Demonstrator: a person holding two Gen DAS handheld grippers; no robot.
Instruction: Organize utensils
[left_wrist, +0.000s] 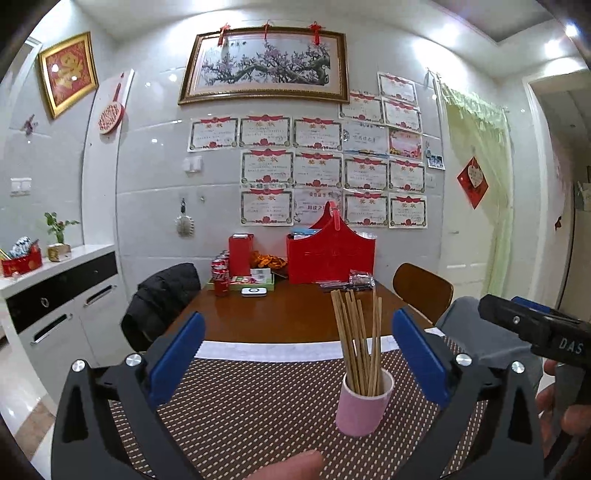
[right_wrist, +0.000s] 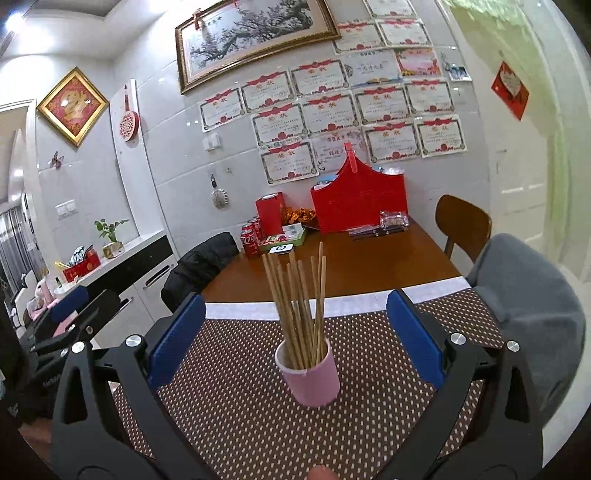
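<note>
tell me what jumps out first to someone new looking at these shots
The pink cup packed with upright chopsticks stands alone on the dotted mat, straight ahead of both open grippers, the right and the left; neither touches it. Behind, a big red box sits at the table's far edge against the wall, and above it the wall is covered with red-trimmed certificates under a framed blossom painting.

One pink cup (right_wrist: 311, 373), about ten wooden chopsticks (right_wrist: 295, 306) in it, one dotted brown mat (right_wrist: 240, 413), two red boxes (right_wrist: 360, 201), a few red soda cans (right_wrist: 250, 240), two tools
</note>
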